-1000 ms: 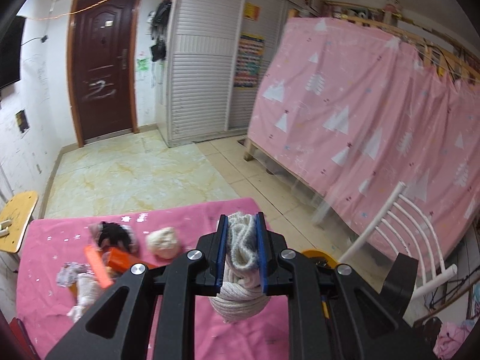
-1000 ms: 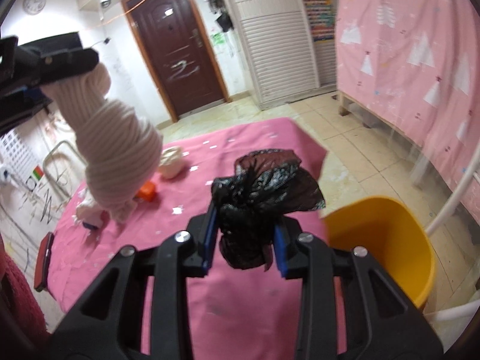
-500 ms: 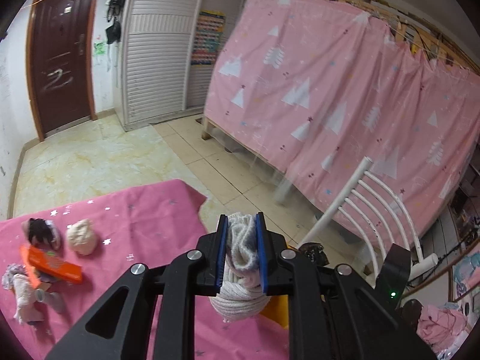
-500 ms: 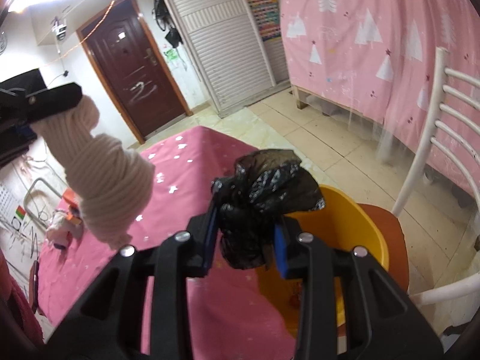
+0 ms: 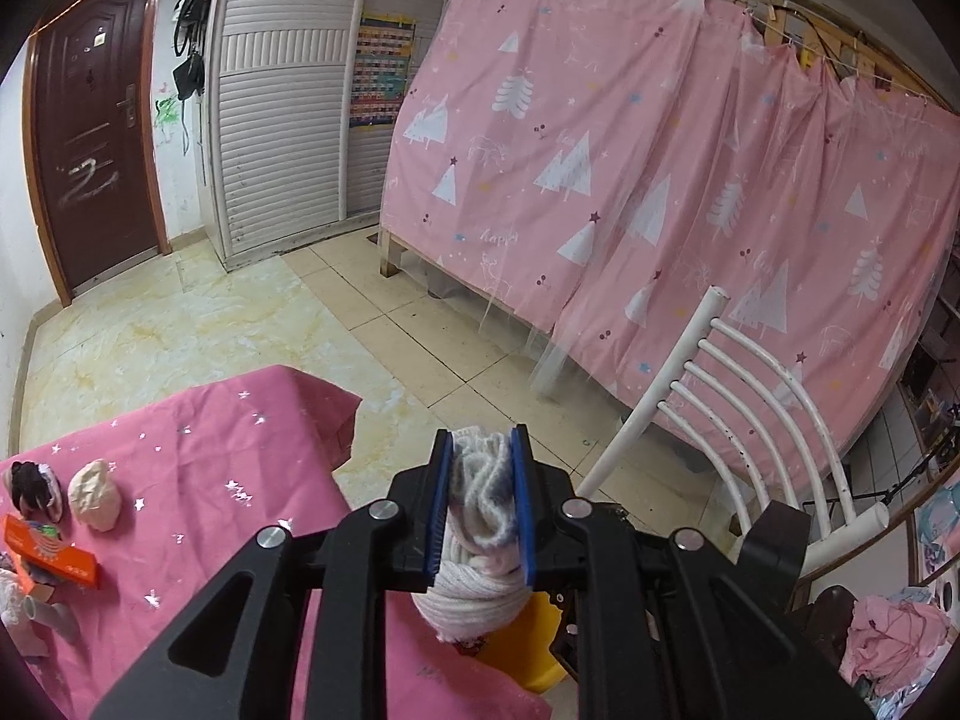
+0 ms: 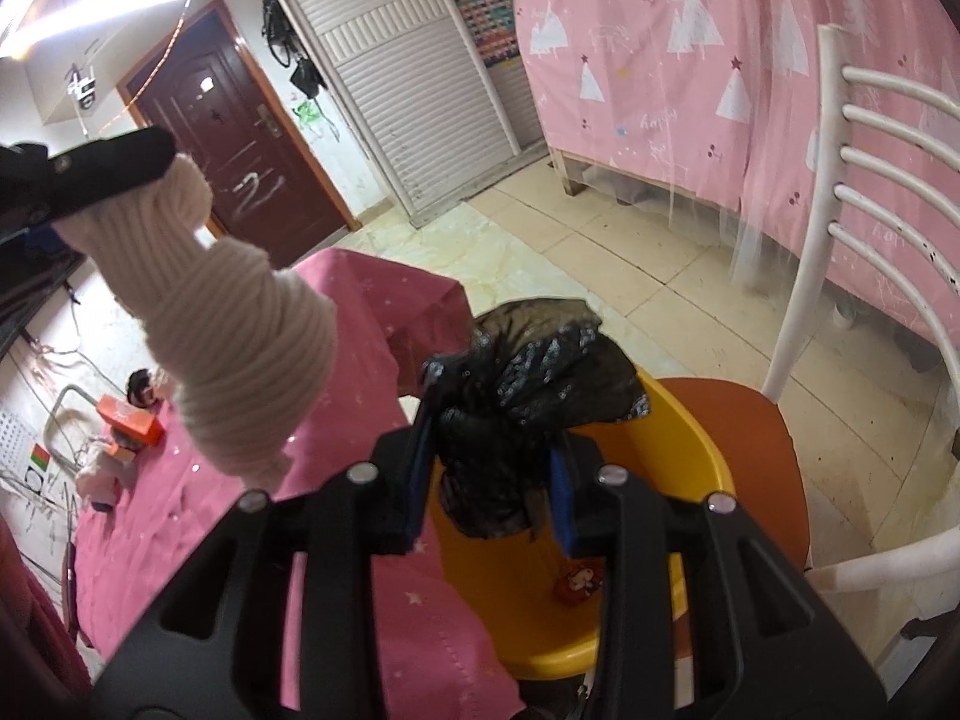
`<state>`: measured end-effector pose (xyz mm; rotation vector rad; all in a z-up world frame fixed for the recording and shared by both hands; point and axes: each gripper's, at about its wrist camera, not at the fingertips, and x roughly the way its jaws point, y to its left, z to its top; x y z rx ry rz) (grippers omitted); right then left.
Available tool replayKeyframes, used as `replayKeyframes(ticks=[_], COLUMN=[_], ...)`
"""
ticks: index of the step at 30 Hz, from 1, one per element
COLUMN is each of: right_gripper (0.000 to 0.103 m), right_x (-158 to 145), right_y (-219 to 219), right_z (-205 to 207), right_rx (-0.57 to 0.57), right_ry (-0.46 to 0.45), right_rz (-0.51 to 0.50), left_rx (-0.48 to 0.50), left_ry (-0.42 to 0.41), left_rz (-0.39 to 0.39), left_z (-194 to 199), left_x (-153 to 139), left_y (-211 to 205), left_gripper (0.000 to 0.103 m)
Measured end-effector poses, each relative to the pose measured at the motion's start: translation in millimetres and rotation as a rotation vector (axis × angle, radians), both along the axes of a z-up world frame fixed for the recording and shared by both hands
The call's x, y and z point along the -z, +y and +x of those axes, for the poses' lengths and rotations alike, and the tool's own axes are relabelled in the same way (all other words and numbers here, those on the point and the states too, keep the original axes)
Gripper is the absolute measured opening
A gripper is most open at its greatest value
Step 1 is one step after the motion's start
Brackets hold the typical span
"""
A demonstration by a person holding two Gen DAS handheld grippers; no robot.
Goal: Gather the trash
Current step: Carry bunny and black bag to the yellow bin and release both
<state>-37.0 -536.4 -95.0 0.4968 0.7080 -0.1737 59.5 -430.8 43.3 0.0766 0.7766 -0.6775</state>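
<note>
The left gripper [image 5: 480, 498] is clamping down on a rolled-up white knit sock [image 5: 477, 546], its blue pads pressing in from both sides — the ribbed bundle is bulging out below the jaws and hanging free in the air. From the right wrist view that same sock [image 6: 240, 348] is dangling high on the left, above the edge of the pink tablecloth [image 6: 372, 324].

The right gripper [image 6: 489, 468] is gripping a crumpled black plastic bag [image 6: 528, 378], pinched between its fingers and puffing out above and below them. The bag is hanging directly over the yellow basin [image 6: 690, 462], which is sitting on the orange seat of a white chair [image 6: 798, 300] just beside the table. A small red scrap [image 6: 579, 582] is lying on the basin's floor.

Back on the tablecloth [image 5: 198, 480], well apart from both grippers, more clutter is waiting: a beige wad [image 5: 95, 495], a dark fuzzy ball [image 5: 33, 480] and an orange box [image 5: 51, 552] — all sitting near the far left edge of the left wrist view. A sliver of the yellow basin [image 5: 534, 654] is peeking out just beneath the held sock.
</note>
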Motion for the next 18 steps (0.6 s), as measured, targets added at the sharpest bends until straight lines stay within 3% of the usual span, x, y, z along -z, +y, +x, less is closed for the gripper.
replayKeyframes(ticks=[3, 7, 18], right_gripper=[0.037, 0.056, 0.057], right_x=[-0.3, -0.3, -8.0], right_y=[-2.7, -0.9, 20.9], right_z=[-1.3, -1.3, 7.6], right_rx=[0.007, 0.005, -0.027], right_ry=[-0.001, -0.001, 0.007], right_rz=[0.005, 0.001, -0.025], left_rx=[0.002, -0.002, -0.068], left_ry=[0.012, 0.002, -0.005], left_rz=[-0.005, -0.015, -0.042], left_z=[1.4, -1.2, 7.8], left_x=[3.1, 1.5, -11.5], left_y=[-5.3, -5.5, 34.1], left_gripper=[0.017, 0.054, 0.06])
